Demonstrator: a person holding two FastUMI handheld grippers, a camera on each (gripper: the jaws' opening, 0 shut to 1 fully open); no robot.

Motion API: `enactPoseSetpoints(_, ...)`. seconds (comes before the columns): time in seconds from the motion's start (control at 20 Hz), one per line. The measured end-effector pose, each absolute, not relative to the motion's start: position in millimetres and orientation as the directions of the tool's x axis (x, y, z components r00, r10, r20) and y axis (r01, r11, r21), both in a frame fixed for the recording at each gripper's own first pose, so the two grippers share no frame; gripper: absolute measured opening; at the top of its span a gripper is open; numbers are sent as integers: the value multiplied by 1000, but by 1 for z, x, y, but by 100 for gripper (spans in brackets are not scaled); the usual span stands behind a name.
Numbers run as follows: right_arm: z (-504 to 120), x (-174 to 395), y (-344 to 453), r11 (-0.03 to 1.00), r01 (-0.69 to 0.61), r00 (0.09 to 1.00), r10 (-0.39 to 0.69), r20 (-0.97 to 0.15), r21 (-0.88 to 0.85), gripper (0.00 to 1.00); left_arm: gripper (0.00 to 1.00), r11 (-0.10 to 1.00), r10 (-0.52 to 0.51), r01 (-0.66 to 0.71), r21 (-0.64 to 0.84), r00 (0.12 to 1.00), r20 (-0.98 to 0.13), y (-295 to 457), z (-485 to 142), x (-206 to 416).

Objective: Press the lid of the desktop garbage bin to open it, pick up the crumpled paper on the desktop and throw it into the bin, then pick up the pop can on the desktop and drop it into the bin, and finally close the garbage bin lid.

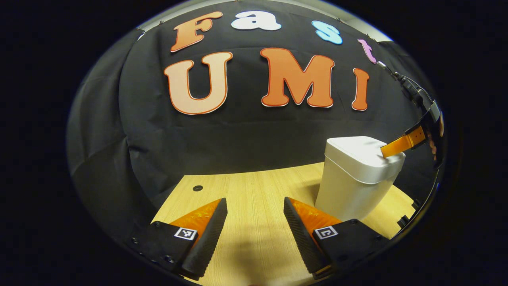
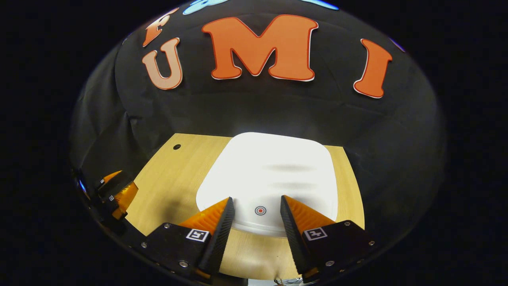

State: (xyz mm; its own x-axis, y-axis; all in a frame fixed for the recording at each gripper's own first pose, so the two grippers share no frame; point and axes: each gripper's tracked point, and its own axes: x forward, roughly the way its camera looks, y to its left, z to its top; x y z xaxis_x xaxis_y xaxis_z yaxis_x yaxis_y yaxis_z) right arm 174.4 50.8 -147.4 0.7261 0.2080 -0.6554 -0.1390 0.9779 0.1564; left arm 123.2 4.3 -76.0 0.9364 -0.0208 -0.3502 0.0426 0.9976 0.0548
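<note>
A white plastic desktop garbage bin (image 1: 359, 178) with rounded corners stands on the pale wood-grain tabletop (image 1: 254, 190), close to the black cloth wall behind it, and its lid (image 2: 270, 174) is down and flat. The right gripper (image 2: 256, 204) hovers right over the front edge of that lid, its jaws spread to a moderate gap with nothing between them, framing a small red ring mark (image 2: 260, 210) printed on the lid. From the left gripper view one finger of the right gripper (image 1: 403, 145) reaches down to the lid's far corner; whether it actually touches the plastic is hard to say from this angle. The left gripper (image 1: 256, 216) waits lower down, to the left of the bin and apart from it, over bare tabletop, its jaws likewise parted and empty. A small dark round hole (image 1: 197, 188) sits in the tabletop near the back left corner.
</note>
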Motion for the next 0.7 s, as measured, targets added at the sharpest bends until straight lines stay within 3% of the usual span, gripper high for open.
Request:
enactPoseSetpoints(0.15,-145,173,53,974,-166,730,227,-645,154,59,92,997,-26,51,64,939,-343,2,-73,123)
enactPoseSetpoints(0.35,-145,176,56,974,-180,782,226,-581,135,60,92,997,-35,53,50,947,-320,3,-58,125)
enactPoseSetpoints(0.5,-138,180,60,978,-192,841,208,-500,85,79,95,997,-37,53,47,953,-301,7,-45,128)
enactPoseSetpoints(0.55,-134,182,62,980,-186,856,199,-478,75,85,92,998,-38,53,44,956,-291,8,-39,128)
enactPoseSetpoints(0.7,-129,182,67,982,-176,890,190,-414,73,94,92,998,-29,42,47,966,-257,13,-22,129)
